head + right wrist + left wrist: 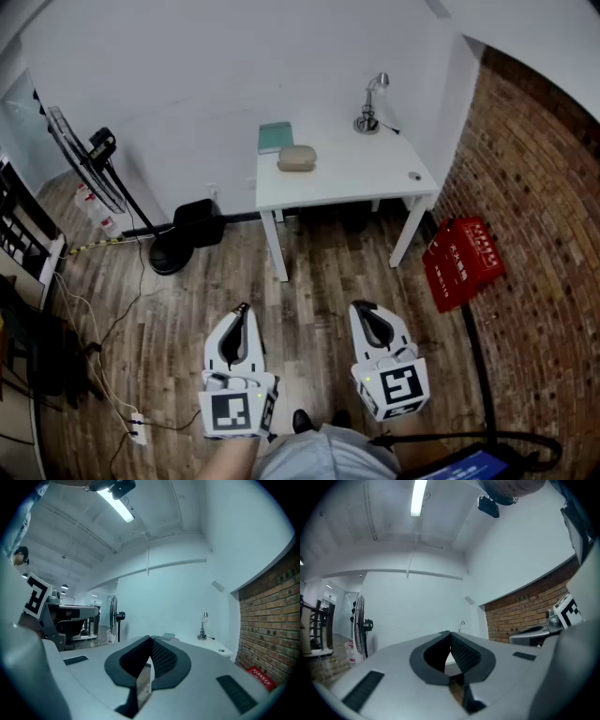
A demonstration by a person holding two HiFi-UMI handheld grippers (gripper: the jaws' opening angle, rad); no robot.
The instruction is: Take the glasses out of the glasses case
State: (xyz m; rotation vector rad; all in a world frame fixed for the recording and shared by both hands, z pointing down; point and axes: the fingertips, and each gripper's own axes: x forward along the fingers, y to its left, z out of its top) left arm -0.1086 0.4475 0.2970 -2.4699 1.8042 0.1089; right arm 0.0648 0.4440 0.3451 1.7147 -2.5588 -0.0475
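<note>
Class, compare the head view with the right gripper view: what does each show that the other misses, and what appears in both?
Only the head view: the power strip on the floor and the person's shoes. Only the right gripper view: the ceiling light. Both: the desk lamp, the fan, the brick wall and the red crate.

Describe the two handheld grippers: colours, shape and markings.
The left gripper and the right gripper look alike: smooth light grey shells that taper towards the front, with dark, ribbed pads lining the fingers. Each carries a white cube at its rear, printed with black square markers.
</note>
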